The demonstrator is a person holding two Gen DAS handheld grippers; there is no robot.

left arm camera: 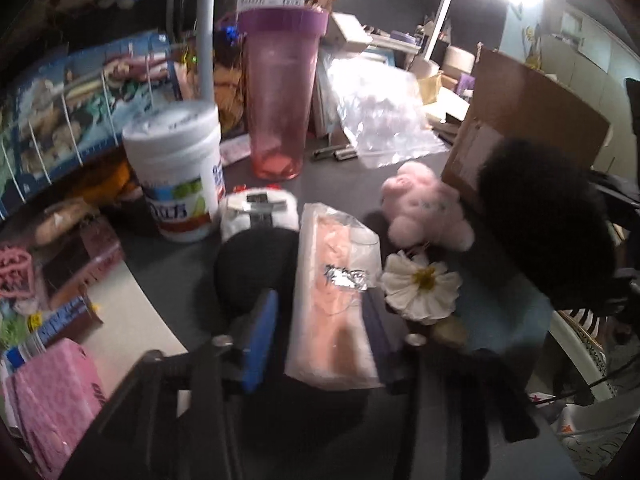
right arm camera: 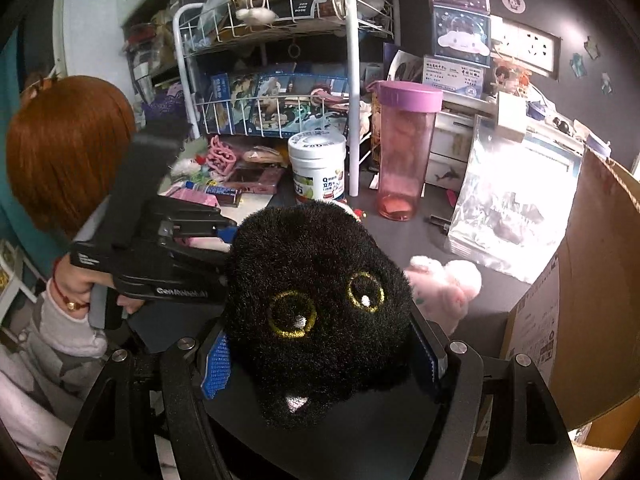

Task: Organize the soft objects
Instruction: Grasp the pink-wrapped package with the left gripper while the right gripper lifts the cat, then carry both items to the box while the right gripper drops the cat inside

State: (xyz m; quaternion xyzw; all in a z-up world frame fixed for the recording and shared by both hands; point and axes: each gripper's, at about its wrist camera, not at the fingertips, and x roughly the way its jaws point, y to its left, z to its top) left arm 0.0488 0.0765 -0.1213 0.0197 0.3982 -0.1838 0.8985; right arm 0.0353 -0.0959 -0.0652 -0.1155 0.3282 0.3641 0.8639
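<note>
My right gripper (right arm camera: 324, 354) is shut on a black plush cat (right arm camera: 316, 304) with yellow-ringed eyes, held above the dark desk; it shows as a black fuzzy mass in the left wrist view (left arm camera: 548, 220). My left gripper (left arm camera: 320, 336) is shut on a clear bag holding something soft and peach-pink (left arm camera: 336, 300). A pink plush pig (left arm camera: 424, 204) lies on the desk ahead of it, also seen in the right wrist view (right arm camera: 448, 284). A white fabric flower (left arm camera: 420, 284) lies near the pig. A black round soft item (left arm camera: 256, 264) sits beside the left finger.
A cardboard box (right arm camera: 592, 280) stands open at the right. A pink tumbler with purple lid (left arm camera: 280, 96), a white jar (left arm camera: 176, 168), a small white object (left arm camera: 260, 208), plastic bags (left arm camera: 380, 108) and a wire rack (right arm camera: 280, 60) crowd the back of the desk.
</note>
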